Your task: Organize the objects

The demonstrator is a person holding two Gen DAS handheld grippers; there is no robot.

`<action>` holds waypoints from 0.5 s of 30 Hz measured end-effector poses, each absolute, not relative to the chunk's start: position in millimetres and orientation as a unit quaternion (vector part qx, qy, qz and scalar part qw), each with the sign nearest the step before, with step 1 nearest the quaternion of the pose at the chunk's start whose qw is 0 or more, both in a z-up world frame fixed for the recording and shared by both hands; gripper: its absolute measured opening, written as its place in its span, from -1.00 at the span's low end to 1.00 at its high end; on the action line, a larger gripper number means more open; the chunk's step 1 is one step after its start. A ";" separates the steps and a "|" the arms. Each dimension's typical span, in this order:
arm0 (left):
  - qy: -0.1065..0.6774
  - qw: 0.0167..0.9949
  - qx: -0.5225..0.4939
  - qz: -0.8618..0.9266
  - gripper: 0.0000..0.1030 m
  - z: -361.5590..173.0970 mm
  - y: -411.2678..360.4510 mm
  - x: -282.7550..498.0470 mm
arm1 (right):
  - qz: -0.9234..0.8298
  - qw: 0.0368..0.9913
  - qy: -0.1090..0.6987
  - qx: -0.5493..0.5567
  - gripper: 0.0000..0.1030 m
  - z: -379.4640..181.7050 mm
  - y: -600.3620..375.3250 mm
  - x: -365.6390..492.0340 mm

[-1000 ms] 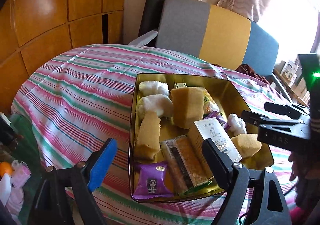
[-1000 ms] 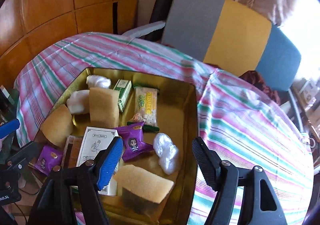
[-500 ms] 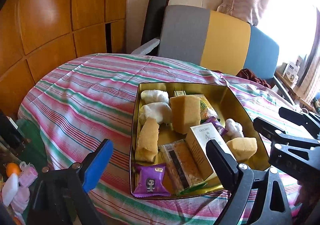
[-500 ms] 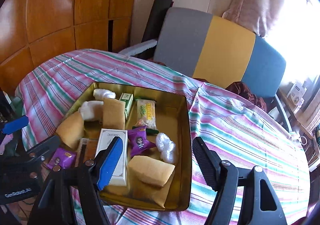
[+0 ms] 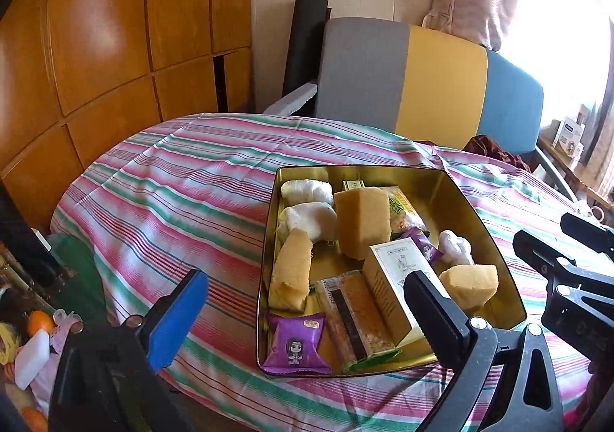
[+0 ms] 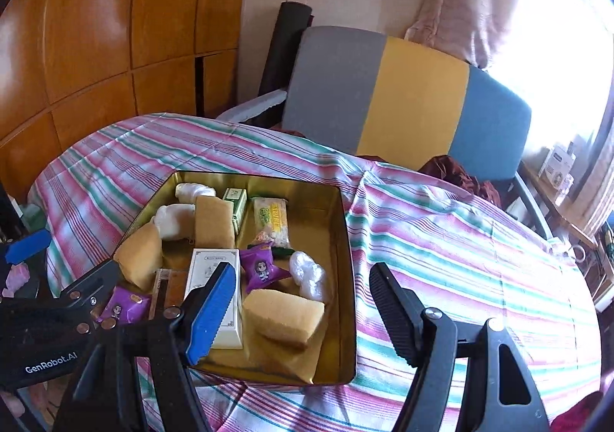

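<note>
A gold tin tray [image 5: 479, 224] sits on the striped table, full of loose items. In it are yellow sponge blocks [image 5: 362, 220], white wads [image 5: 312, 217], a white box [image 5: 395, 278], a brown bar [image 5: 355, 316] and a purple snack packet [image 5: 295, 343]. My left gripper [image 5: 303, 290] hovers over the tray's near left corner. Its jaws are opening and grip nothing. My right gripper [image 6: 303, 278] hangs open above the tray's [image 6: 345, 259] near right side. Below it lie a sponge block [image 6: 282, 313], a purple packet [image 6: 263, 268] and a clear wad [image 6: 307, 274].
The striped tablecloth [image 5: 192, 182] covers a round table that drops away at its edges. A grey, yellow and blue chair [image 5: 441, 86] and a black roll [image 5: 307, 40] stand behind it. Wooden wall panels [image 5: 96, 48] fill the left. Small clutter [image 5: 34, 336] lies below the left edge.
Both grippers have drawn back and risen from the tray, so more table shows. The left jaws have spread wider. The right jaws keep the same gap.
</note>
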State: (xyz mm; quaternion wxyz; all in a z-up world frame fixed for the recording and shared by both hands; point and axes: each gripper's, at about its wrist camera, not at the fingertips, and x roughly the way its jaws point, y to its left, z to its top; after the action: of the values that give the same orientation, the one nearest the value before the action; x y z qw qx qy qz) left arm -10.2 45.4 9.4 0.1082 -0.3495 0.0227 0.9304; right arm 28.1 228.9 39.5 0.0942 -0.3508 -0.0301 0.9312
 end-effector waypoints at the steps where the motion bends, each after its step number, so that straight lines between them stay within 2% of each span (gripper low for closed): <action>1: 0.023 0.108 -0.350 0.930 0.99 9.2 46.6 -9.2 | 0.932 0.099 -0.026 -0.349 0.42 38.6 231.0 30.1; 15: 0.032 0.101 -0.325 0.940 0.99 17.1 62.3 9.9 | 0.931 0.131 0.034 -0.339 0.43 18.7 256.3 48.0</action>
State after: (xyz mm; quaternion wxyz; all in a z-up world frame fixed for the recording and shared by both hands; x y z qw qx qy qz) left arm 9.9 62.3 17.1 0.1011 -0.3254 0.0318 0.9396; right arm 48.0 256.3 18.7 0.1314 -0.3388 0.0337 0.9310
